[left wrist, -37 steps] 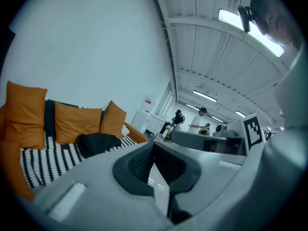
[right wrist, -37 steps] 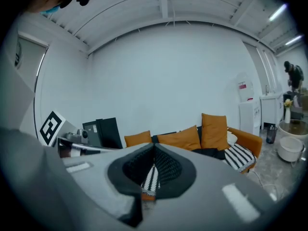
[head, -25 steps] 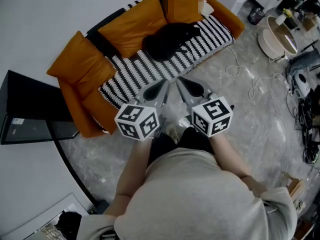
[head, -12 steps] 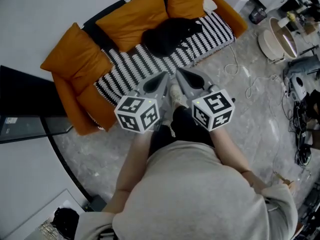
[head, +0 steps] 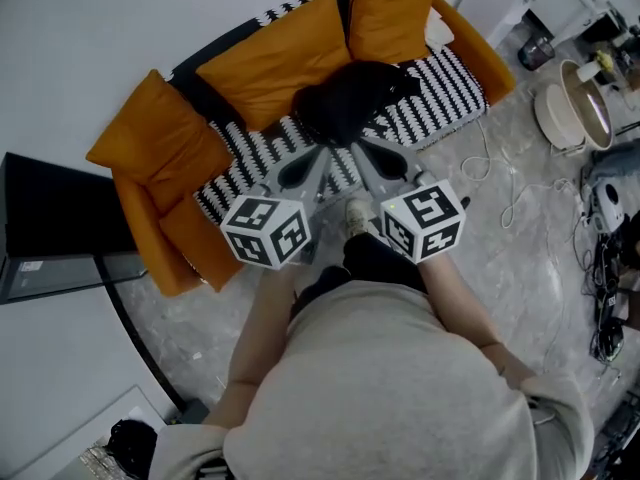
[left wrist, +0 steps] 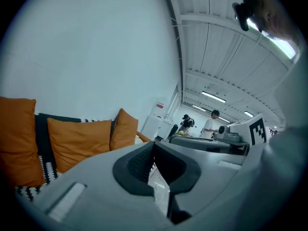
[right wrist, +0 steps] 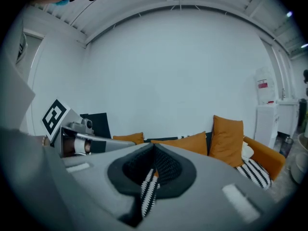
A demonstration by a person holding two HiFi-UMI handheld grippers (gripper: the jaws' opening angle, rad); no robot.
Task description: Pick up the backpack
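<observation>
The backpack [head: 348,103] lies as a black, slumped heap about the middle of the striped seat of the sofa [head: 445,78]. Its far side leans against the orange cushions [head: 275,58]. Nothing grips or touches it and it sits fully on the seat, so the pickup itself is not yet done.

Just near of it in the head view, the 2 grippers are side by side and both point toward it. The left gripper [head: 322,155] has its fingers pressed together with nothing between them; the left gripper view shows the dark pads meeting in a closed line at the tip. The right gripper [head: 362,150] is the same, pads together and empty, and only a strip of the striped seat shows through the gap below its tip. Neither gripper view shows the backpack. From above, both tips sit over the near part of the seat, close to the backpack's near edge but apart from it.

The person holding them stands on the grey floor [head: 520,258] right at the sofa's near edge.

As I judge it, only the approach is in hand. Still left are spreading the fingers of at least 1 gripper, finding a strap, handle or fold of fabric, pinching it, and lifting the backpack off the seat.
</observation>
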